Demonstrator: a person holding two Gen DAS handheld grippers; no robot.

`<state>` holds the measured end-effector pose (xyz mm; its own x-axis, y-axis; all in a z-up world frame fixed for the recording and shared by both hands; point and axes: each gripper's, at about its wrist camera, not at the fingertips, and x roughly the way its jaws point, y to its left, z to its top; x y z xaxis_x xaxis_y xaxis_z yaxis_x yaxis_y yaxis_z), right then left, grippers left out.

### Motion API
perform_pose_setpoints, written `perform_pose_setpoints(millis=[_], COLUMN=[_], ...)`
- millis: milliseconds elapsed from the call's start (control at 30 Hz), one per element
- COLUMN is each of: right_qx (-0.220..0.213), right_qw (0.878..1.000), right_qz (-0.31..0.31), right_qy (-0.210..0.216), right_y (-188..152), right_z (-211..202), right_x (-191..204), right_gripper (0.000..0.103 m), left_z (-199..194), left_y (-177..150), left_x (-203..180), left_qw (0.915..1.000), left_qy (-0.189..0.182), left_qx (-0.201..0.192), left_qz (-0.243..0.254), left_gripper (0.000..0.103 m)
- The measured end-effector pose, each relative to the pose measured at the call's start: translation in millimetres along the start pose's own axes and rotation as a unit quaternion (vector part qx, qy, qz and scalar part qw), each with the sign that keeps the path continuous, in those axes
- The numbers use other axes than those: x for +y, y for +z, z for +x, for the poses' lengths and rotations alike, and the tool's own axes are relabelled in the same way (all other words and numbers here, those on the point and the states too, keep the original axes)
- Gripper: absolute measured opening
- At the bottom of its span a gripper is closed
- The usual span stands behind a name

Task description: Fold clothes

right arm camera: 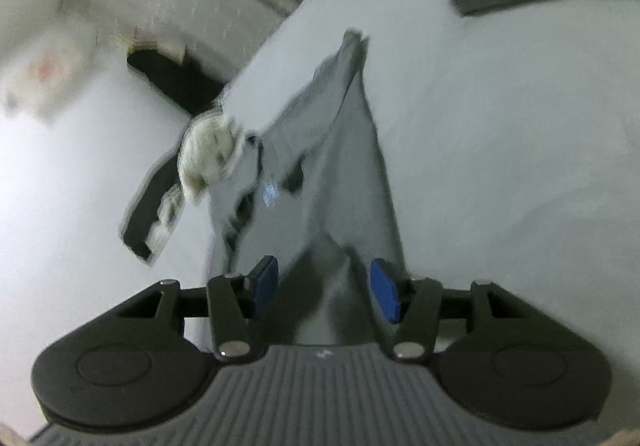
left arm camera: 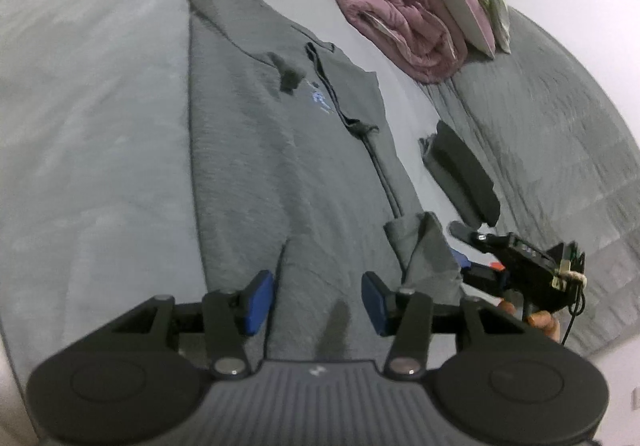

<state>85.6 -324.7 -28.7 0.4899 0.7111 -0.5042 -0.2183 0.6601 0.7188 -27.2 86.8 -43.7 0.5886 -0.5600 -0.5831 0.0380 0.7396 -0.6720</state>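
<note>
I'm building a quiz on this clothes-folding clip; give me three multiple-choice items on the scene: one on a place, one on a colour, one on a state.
1. Where does the pink quilt lie relative to the grey shirt in the left wrist view?
A. upper right of it
B. lower left of it
C. under it

2. What colour are the left tool's pads?
A. red
B. blue
C. white

3. How do the right tool's jaws stand?
A. pressed shut on the cloth
B. apart, with grey cloth between them
C. apart, with nothing between them

Answers:
1. A: the rolled quilt sits beyond the shirt's right edge, near the top.
2. B: both pads show blue.
3. B: gaps show beside both pads, and a grey fold rises between them.
</note>
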Motion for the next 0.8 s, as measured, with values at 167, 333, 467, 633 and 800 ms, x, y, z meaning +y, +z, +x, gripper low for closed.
perform_pose_setpoints(millis=[167, 333, 467, 633, 800], right_qx=[-0.005, -0.012, -0.018, -0.033, -0.05], right_qw=[0.994, 0.986, 0.978, 0.975, 0.973], right_qz=[-0.103, -0.157, -0.189, -0.202, -0.207], right_qy=[-0.037, -0.058, -0.082, -0.092, -0.084], right_y=[-16, -22, -27, -28, -28], right_z=[6, 16, 24, 20, 13], right_x=[19, 28, 37, 43, 50], right_gripper=[0.037, 0.037, 0.019, 0.008, 0.006], left_z=[0, -2, -2, -5, -13], left_y=[-9, -13, -16, -19, -17], left_x=[-5, -7, -11, -12, -10], left_qw=[0.9997, 0.999, 0.9984, 0.9979, 0.9969], left_qy=[0.015, 0.031, 0.04, 0.037, 0.024], left_qx=[-0.016, -0.029, -0.038, -0.052, -0.075], left_qz=[0.01, 0.011, 0.017, 0.013, -0.003], left_gripper=[0.033, 0.023, 0.013, 0.006, 0.004])
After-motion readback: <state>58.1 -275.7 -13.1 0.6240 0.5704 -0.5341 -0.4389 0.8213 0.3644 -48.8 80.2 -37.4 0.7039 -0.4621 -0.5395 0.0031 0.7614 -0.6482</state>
